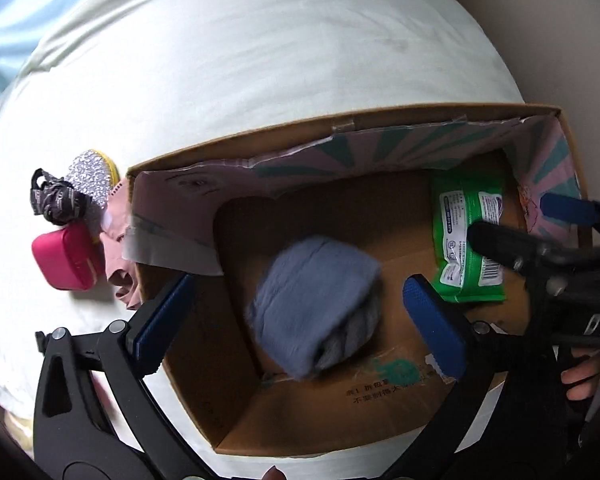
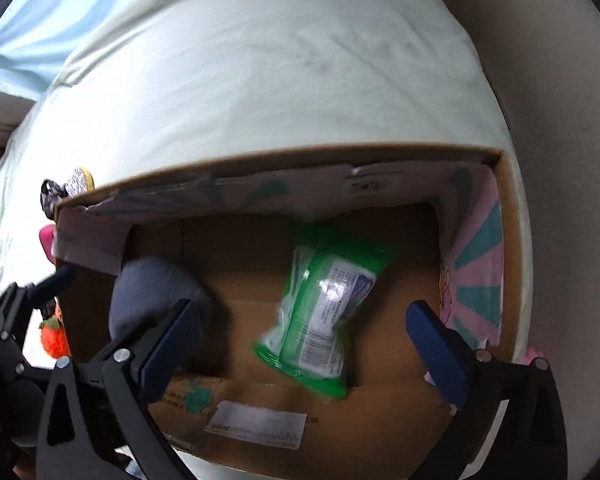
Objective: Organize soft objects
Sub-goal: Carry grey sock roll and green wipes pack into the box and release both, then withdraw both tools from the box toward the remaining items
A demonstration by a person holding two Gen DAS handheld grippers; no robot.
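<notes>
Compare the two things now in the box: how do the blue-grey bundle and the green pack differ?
The blue-grey bundle is fuzzy, rolled fabric; the green pack is glossy, flat plastic with a printed label. The bundle sits left in the cardboard box, the pack right. Both lie loose under open jaws.

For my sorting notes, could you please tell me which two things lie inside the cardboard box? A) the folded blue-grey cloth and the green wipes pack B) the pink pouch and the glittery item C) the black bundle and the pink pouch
A: the folded blue-grey cloth and the green wipes pack lie on the floor of the cardboard box.
</notes>
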